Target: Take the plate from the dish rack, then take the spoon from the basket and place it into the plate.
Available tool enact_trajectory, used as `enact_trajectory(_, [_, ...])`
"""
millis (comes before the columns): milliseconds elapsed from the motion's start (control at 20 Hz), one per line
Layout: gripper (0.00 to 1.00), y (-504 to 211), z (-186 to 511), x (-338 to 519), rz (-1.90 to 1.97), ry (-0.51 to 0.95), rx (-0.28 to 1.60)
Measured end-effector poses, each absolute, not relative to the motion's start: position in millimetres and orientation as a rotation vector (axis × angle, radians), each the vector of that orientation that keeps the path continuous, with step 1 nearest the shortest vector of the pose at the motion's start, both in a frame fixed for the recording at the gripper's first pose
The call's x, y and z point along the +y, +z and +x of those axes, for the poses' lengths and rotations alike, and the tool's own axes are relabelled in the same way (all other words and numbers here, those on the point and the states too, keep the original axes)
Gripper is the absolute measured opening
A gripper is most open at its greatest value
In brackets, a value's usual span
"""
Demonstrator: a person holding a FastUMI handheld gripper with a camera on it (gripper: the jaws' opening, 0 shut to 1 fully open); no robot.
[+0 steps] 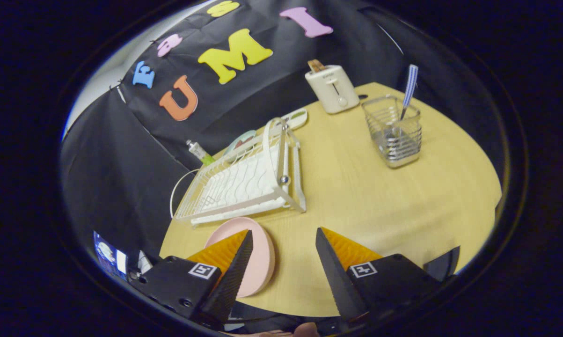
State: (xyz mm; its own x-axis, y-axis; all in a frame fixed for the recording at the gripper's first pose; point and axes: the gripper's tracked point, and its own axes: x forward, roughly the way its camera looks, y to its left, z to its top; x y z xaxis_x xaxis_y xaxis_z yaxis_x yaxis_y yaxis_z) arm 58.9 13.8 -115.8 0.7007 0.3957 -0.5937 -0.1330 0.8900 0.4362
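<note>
The gripper hovers low over the desk's near edge, its fingers spread wide with nothing between them. The pink plate lies flat on the desk at that edge, partly behind the left finger, perhaps just touching it. Just beyond stands the white dish rack. Toward the far edge, the spoon stands upright in the wire basket, near a toaster.

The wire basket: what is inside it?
Inside the wire basket one spoon stands, its striped handle rising above the rim. Its bowl is blurred behind the wires. The open gripper is far from it.
</note>
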Motion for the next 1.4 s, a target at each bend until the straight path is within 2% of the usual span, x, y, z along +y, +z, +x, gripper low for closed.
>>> enact_trajectory(200, [0.99, -86, 59, -69, 0.234, 0.125, 0.461])
enact_trajectory(400, [0.99, -66, 83, -122, 0.153, 0.028, 0.252])
enact_trajectory(600, [0.99, -72, 132, -155, 0.144, -0.01, 0.207])
enact_trajectory(900, [0.95, -87, 209, -169, 0.18, 0.031, 0.274])
enact_trajectory(1250, [0.71, -95, 247, -172, 0.313, 0.074, 0.325])
enact_trajectory(1400, [0.47, -94, 250, -168, 0.331, 0.092, 0.33])
